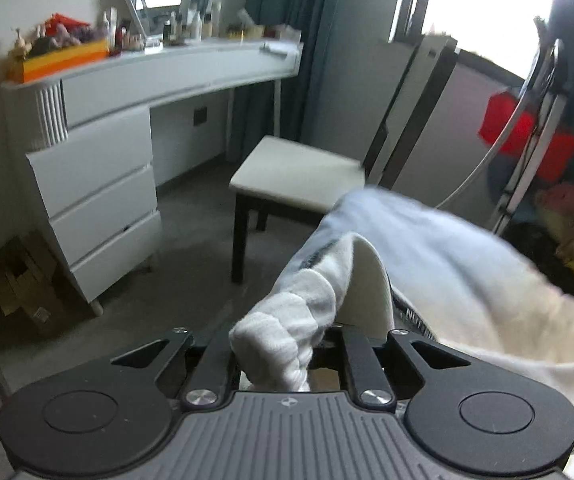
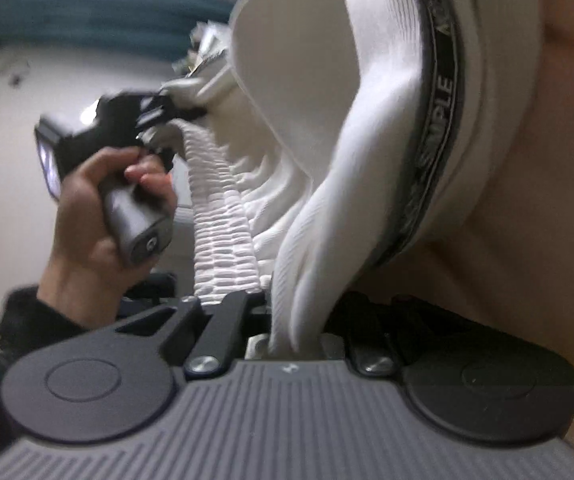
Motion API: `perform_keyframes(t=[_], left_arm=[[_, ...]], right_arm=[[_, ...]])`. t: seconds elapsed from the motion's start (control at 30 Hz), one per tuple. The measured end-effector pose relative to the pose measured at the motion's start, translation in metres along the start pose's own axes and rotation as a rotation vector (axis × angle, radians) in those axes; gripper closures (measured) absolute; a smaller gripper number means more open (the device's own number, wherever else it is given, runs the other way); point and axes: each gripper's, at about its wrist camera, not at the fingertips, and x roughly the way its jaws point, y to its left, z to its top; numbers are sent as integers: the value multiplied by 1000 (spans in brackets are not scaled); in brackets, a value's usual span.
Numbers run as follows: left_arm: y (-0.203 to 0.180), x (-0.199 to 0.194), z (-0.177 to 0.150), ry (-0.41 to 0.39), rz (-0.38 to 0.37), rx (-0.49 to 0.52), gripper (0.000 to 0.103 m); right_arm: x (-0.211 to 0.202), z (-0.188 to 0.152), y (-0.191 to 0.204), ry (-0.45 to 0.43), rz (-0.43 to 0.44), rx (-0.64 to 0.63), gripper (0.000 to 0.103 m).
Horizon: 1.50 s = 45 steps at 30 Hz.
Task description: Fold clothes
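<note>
A white garment (image 1: 427, 248) with a ribbed elastic waistband (image 2: 223, 216) and a black lettered side stripe (image 2: 443, 120) hangs in the air between my two grippers. My left gripper (image 1: 327, 300) is shut on the bunched waistband; one white finger (image 1: 367, 280) shows, the other is hidden under cloth. It also shows in the right wrist view (image 2: 183, 108), held in a hand, gripping the far waistband end. My right gripper (image 2: 319, 128) is shut on the garment; cloth wraps its white finger (image 2: 299, 52) and covers the other.
A white dressing table (image 1: 167, 76) with drawers and bottles stands at the left, with a cream-seated dark chair (image 1: 299, 172) beside it. A metal rack with red items (image 1: 527, 128) is at the right. Grey floor lies below.
</note>
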Motion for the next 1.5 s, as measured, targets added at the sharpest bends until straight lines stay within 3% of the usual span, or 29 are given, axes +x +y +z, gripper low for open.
perform_keyframes(t=[0.13, 0.2, 0.23, 0.27, 0.33, 0.37, 0.43, 0.6, 0.8, 1.0, 1.17, 1.3, 1.5], left_arm=[[8, 15, -9, 32, -10, -61, 87], [13, 7, -13, 17, -11, -67, 79], [13, 1, -12, 7, -1, -59, 69], [13, -9, -13, -2, 5, -50, 63], [12, -32, -15, -33, 0, -45, 53], [12, -45, -16, -51, -7, -45, 48], [9, -77, -21, -96, -2, -46, 38], [-9, -169, -45, -227, -35, 41, 32], [-30, -260, -102, -312, -118, 113, 32], [-55, -318, -172, -376, -165, 226, 32], [-68, -326, -224, -318, -232, 225, 31], [-80, -309, -255, -270, -236, 282, 29], [-104, -258, -263, -210, -207, 338, 28]], right_arm=[[1, 11, 7, 50, -18, -85, 86], [-7, 13, 14, 60, -37, -129, 81], [-14, 10, 17, 56, -54, -153, 78], [-21, 6, 20, 50, -72, -178, 69], [-37, -1, 27, 43, -91, -219, 39], [-47, -5, 32, 42, -85, -234, 14], [-68, -11, 42, 21, -96, -282, 13], [-139, -39, 72, -84, -165, -460, 13], [-222, -56, 92, -308, -250, -679, 13], [-279, -62, 71, -534, -333, -827, 13], [-306, -49, 31, -641, -408, -802, 13], [-325, -43, 5, -644, -438, -724, 13], [-349, -27, -9, -677, -423, -632, 13]])
